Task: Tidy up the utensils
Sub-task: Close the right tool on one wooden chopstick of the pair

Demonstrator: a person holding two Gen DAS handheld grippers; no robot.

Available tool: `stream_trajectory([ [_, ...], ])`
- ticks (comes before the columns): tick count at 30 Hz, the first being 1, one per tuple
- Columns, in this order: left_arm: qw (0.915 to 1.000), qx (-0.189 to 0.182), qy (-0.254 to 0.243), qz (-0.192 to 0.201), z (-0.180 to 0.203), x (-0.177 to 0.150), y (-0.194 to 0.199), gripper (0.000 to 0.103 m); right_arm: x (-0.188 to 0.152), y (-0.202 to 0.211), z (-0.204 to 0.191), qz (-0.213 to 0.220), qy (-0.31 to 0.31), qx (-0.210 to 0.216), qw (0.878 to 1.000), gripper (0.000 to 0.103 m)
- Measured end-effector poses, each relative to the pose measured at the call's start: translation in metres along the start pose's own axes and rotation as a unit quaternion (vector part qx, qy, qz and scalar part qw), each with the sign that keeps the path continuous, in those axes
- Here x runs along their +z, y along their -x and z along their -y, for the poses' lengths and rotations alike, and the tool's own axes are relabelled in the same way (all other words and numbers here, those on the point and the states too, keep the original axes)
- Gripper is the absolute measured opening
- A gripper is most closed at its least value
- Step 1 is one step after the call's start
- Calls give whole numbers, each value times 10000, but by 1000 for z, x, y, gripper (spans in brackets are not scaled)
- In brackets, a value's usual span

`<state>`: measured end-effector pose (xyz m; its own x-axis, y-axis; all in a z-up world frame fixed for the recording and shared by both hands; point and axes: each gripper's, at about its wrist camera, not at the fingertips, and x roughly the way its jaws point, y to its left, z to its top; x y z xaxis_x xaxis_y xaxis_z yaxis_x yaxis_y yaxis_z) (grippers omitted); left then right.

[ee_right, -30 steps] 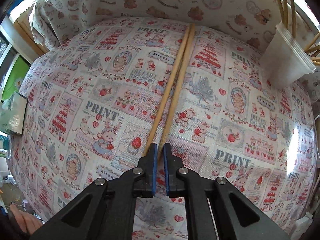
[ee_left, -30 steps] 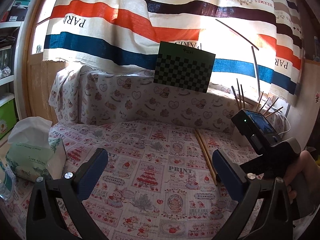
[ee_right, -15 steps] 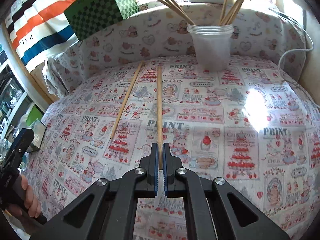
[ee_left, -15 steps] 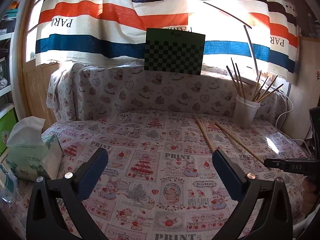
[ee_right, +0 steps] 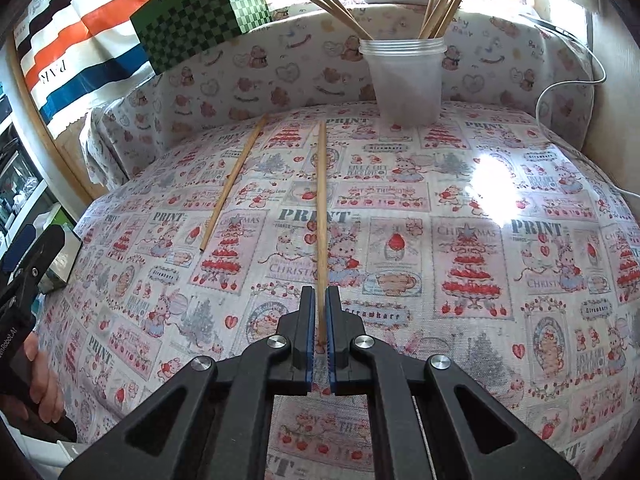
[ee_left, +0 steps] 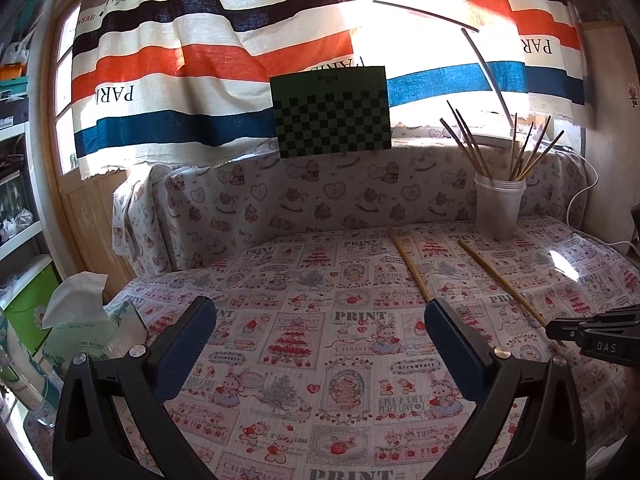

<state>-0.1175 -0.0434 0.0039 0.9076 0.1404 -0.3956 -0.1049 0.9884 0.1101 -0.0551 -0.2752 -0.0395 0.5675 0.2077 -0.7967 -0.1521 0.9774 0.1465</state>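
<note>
Pinching one slim wooden chopstick (ee_right: 321, 216), right claw (ee_right: 318, 344); left claw (ee_left: 320, 344) wide above printed cloth (ee_left: 340, 360).

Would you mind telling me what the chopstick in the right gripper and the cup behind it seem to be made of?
The long tan chopstick looks like bamboo or wood: matte, unvarnished. The cloudy white cup looks like translucent plastic; ridged rims suggest several stacked.

Strong backlight through the striped curtain (ee_left: 248, 60) blows out the window area. Sun glare patch on the tablecloth (ee_right: 494, 176). Heavy fisheye bending, dark vignetted corners; focus sharp overall.
</note>
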Motion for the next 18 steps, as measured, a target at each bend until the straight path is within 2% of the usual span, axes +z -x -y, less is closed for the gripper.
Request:
stream_trajectory([
  [2, 10000, -13, -63, 50, 2, 0, 1, 103, 1, -4, -2, -65, 31, -27, 10000, 7],
  [10, 9999, -35, 10, -146, 3, 2, -9, 103, 11, -16, -10, -183, 199, -191, 9995, 11],
  [17, 9996, -83, 33, -283, 1, 1, -15, 103, 19, -22, -9, -201, 38, -233, 9995, 10],
  [18, 9994, -107, 36, -312, 1, 1, -16, 103, 19, -21, -10, -169, 71, -247, 9995, 7],
])
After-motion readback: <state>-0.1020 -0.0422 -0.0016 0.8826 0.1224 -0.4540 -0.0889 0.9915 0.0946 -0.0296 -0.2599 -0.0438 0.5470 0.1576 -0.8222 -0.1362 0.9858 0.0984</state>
